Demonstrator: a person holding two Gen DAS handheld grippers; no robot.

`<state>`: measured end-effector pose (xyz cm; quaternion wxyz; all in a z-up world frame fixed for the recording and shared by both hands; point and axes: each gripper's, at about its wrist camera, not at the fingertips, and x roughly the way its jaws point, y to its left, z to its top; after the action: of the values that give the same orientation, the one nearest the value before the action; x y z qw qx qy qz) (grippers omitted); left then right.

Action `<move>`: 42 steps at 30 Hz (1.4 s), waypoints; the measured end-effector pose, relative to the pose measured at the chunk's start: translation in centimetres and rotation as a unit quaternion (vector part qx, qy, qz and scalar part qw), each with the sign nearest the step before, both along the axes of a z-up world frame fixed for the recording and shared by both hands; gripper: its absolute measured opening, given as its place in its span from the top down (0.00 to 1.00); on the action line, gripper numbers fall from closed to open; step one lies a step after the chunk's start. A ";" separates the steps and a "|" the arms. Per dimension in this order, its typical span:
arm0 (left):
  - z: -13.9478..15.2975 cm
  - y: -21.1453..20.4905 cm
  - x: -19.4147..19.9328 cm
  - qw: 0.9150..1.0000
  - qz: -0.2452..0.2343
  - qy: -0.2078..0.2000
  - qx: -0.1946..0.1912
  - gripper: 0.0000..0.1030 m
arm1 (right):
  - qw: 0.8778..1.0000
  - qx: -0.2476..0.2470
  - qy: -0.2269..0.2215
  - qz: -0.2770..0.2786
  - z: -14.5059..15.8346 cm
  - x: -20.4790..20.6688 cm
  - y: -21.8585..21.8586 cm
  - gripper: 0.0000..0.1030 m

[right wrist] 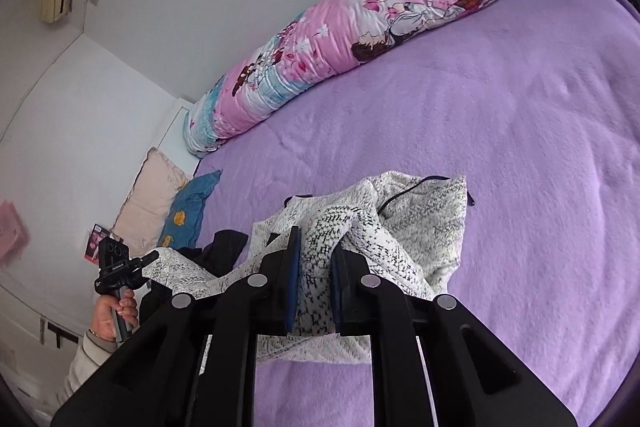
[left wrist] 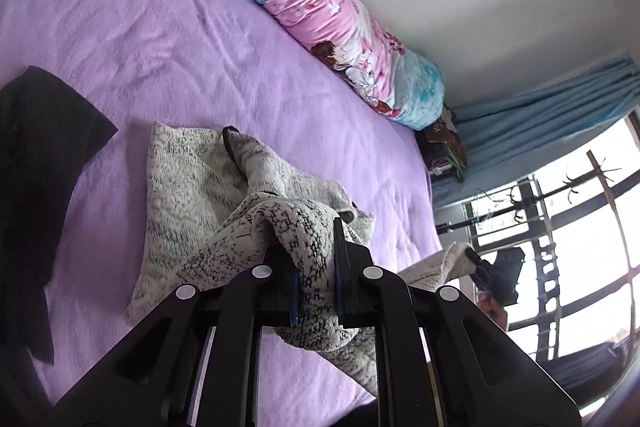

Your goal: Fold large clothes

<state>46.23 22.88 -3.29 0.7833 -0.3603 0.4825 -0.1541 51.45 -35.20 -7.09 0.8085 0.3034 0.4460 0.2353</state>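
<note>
Writing is too small to read; both tongs, left and right, clamp the sweater on the bed.

Purple-sheeted bed carries grey-white garment, rolled floral quilt, black cloth, possibly clothing.

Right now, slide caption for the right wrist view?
Right gripper clamps a grey-and-white knit garment above the purple bed; left gripper holds another edge.
</note>
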 end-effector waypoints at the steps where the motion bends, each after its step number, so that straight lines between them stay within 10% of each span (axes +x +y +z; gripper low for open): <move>1: -0.9 0.2 1.6 1.000 0.005 0.009 -0.002 0.89 | 1.000 0.002 0.006 -0.005 -0.9 1.2 -0.1 0.90; 13: -13.4 1.2 13.0 0.990 0.026 0.122 0.070 0.78 | 0.988 -0.036 0.138 -0.062 -15.0 10.2 0.3 0.88; 14: -13.8 1.1 13.1 0.990 0.022 0.123 0.069 0.58 | 0.987 -0.047 0.143 -0.064 -15.5 10.3 0.4 0.83; 15: -13.9 0.8 13.2 0.991 0.010 0.117 0.062 0.17 | 0.987 -0.048 0.142 -0.062 -15.7 10.4 0.6 0.78; 17: -12.9 0.4 13.4 0.986 0.021 0.099 0.134 0.06 | 0.991 -0.013 0.126 -0.049 -15.4 10.5 1.3 0.19; 18: -12.2 0.6 13.7 0.978 0.038 0.099 0.182 0.06 | 0.991 -0.036 0.110 -0.062 -14.4 10.3 1.5 0.05; 23: -9.8 2.0 13.1 0.976 0.068 0.078 0.191 0.06 | 0.993 -0.087 0.059 -0.060 -9.8 9.8 1.8 0.06; 33: -2.7 -3.1 8.0 0.965 -0.040 -0.022 0.260 0.06 | 0.981 -0.174 -0.062 0.054 -3.0 4.8 6.2 0.06; 35: -1.8 -5.5 6.5 0.947 -0.092 -0.062 0.300 0.06 | 0.957 -0.231 -0.120 0.130 -2.2 2.4 9.4 0.06; 39: -1.5 -11.7 2.9 0.869 -0.217 -0.158 0.417 0.06 | 0.919 -0.272 -0.179 0.223 -1.9 -1.6 13.6 0.06; 42: -2.5 -15.0 0.7 0.824 -0.294 -0.212 0.435 0.06 | 0.903 -0.277 -0.207 0.257 -2.0 -3.2 15.0 0.06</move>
<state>46.98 7.91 -5.81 0.8595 0.2180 0.4046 -0.2236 48.21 -20.16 -9.05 0.8453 -0.1132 0.3786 0.3597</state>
